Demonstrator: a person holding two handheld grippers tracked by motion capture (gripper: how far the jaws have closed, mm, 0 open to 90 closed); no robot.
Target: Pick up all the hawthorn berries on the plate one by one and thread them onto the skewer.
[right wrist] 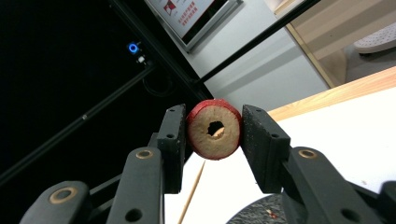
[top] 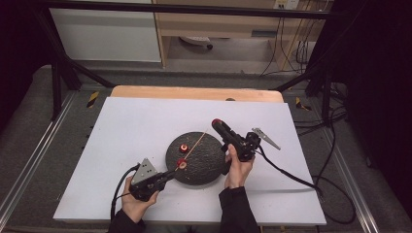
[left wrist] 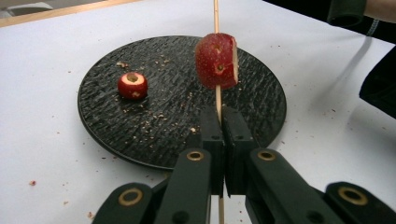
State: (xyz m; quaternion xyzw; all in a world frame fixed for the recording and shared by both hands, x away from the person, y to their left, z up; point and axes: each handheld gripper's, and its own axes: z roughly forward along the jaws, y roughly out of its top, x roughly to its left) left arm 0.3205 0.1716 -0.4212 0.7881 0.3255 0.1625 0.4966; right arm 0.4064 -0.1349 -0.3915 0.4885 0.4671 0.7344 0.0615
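My left fingers point(left wrist: 219, 128) pinch the thin wooden skewer point(left wrist: 217, 100) with one red fruit slice point(left wrist: 217, 60) threaded, right fingers point(right wrist: 214, 135) clamp a cored red slice point(right wrist: 214, 135), which I judge must next meet the skewer's far tip.

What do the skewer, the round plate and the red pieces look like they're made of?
Skewer: pale, thin, matte stick, likely bamboo or wood. Plate: black, rough ripple texture, probably stone or slate-look ceramic; unclear which. Red pieces: glossy red skin, pale cored flesh, crumbs around, seemingly real fruit, maybe hawthorn.
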